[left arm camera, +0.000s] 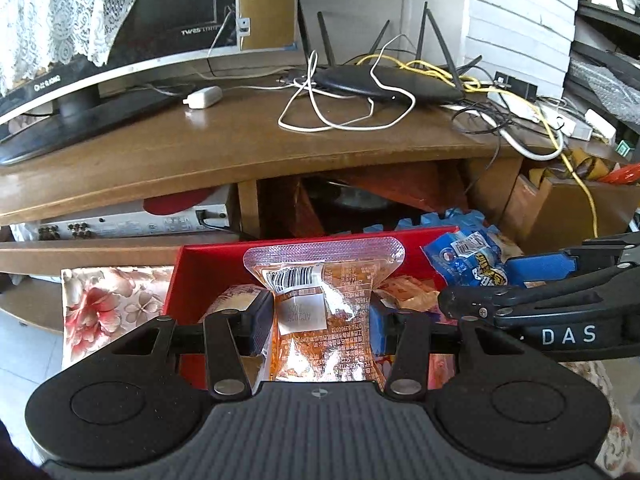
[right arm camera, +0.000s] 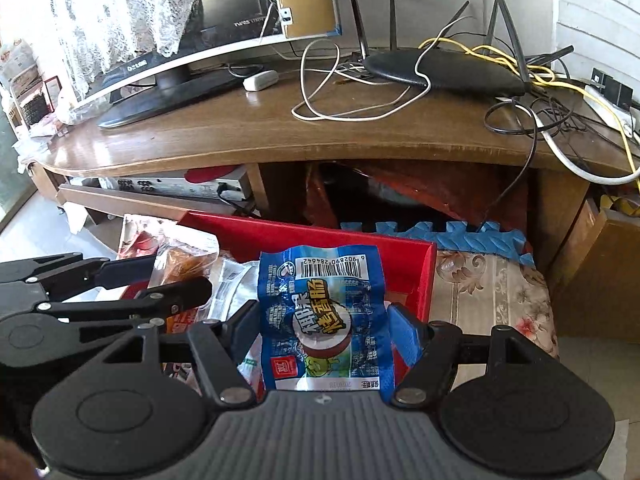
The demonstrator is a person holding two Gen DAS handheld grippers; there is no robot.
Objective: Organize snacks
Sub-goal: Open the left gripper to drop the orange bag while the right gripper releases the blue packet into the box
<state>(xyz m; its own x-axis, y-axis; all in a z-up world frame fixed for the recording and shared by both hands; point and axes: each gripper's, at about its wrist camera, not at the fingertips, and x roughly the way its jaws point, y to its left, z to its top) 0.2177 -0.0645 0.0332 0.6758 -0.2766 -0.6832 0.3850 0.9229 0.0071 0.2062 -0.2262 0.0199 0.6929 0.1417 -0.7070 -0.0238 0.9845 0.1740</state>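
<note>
A: Left wrist view: left gripper [left arm camera: 320, 330] clamped on clear crinkly plastic packet of orange-brown snack [left arm camera: 320, 320], pads pinching both side edges, top seal upward. Hangs just above open red cardboard box [left arm camera: 208, 276], other snack bags below.

B: Right wrist view: right gripper [right arm camera: 324, 330] clamped on glossy blue foil-plastic pouch with barcode [right arm camera: 320, 312], jaws moderately narrow, blue pads [right arm camera: 404, 332] on both sides. Also over the red box, near its right wall.

A: Handling estimate: both light, soft, film slippery and crushable. Clear packet buckling slightly between pads.

B: Blue pouch holds a round firm puck mid-body; best gripped across that, not on flat seal. Clear packet likely better gripped at the stiffer sealed edge.
</note>
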